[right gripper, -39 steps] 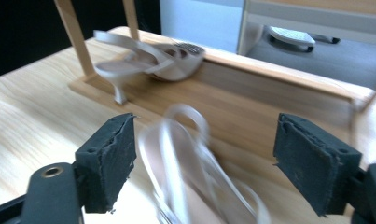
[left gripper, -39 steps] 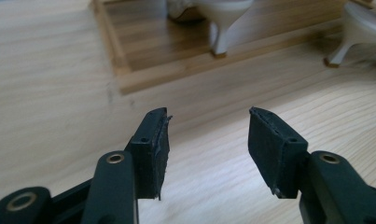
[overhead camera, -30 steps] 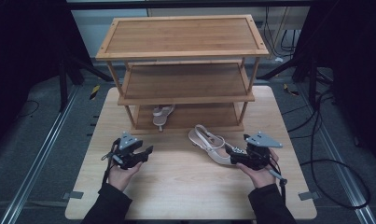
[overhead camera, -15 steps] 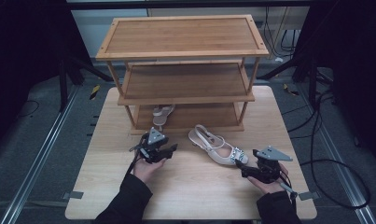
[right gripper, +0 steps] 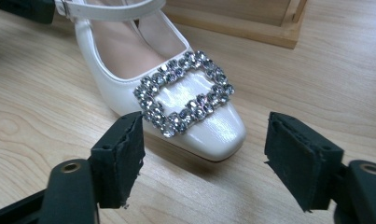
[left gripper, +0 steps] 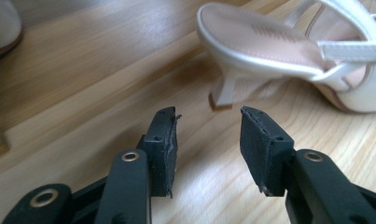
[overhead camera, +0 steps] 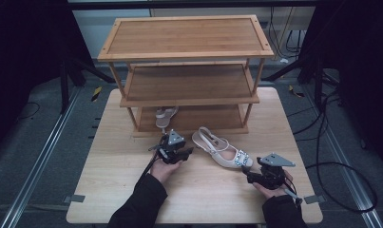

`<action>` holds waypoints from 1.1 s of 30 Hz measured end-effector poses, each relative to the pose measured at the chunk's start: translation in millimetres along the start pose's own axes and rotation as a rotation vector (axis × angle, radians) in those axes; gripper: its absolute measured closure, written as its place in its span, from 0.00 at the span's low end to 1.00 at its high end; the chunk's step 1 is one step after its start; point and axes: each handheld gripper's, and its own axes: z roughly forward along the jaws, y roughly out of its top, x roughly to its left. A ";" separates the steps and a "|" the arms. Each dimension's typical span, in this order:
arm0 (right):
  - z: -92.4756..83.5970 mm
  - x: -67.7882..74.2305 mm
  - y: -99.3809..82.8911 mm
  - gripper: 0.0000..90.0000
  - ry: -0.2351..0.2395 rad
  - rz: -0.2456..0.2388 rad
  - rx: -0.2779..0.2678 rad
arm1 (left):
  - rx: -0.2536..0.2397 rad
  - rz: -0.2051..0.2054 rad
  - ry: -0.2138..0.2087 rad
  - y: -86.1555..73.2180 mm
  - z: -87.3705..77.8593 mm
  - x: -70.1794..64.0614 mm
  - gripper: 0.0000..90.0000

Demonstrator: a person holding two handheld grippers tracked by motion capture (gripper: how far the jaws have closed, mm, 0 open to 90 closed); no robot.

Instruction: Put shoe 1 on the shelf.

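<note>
A white slingback shoe (overhead camera: 221, 150) with a rhinestone buckle lies on the wooden table (overhead camera: 113, 190), toe pointing toward the front right. My left gripper (overhead camera: 178, 153) is just left of its heel, and in the left gripper view it (left gripper: 209, 128) is open with the small heel (left gripper: 221, 92) a short way ahead of the jaws. My right gripper (overhead camera: 267, 175) sits in front of the toe. In the right gripper view it (right gripper: 204, 125) stands wide open, with the buckled toe (right gripper: 185, 91) between and just beyond the fingertips, not touching them.
A three-tier wooden shoe rack (overhead camera: 186, 47) stands at the back of the table. A second pale shoe (overhead camera: 163, 117) rests on its bottom shelf at the left. Cables trail on the floor to the right (overhead camera: 322, 142).
My left gripper has travelled right across the table, up to the shoe's heel. My right gripper has drawn back from the shoe's toe toward the front edge. The shoe has stayed in place.
</note>
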 end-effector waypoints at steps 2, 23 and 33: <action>0.5 -0.4 0.0 0.37 -0.001 0.007 0.006 | 0.011 0.002 -0.008 2.3 5.1 0.3 0.61; 11.8 -15.0 9.5 0.58 -0.031 0.027 0.019 | 0.085 0.103 -0.144 2.8 32.7 -13.1 0.67; 6.3 -7.8 9.3 0.53 -0.011 0.010 -0.008 | 0.098 0.130 -0.196 -7.9 11.0 -39.2 0.81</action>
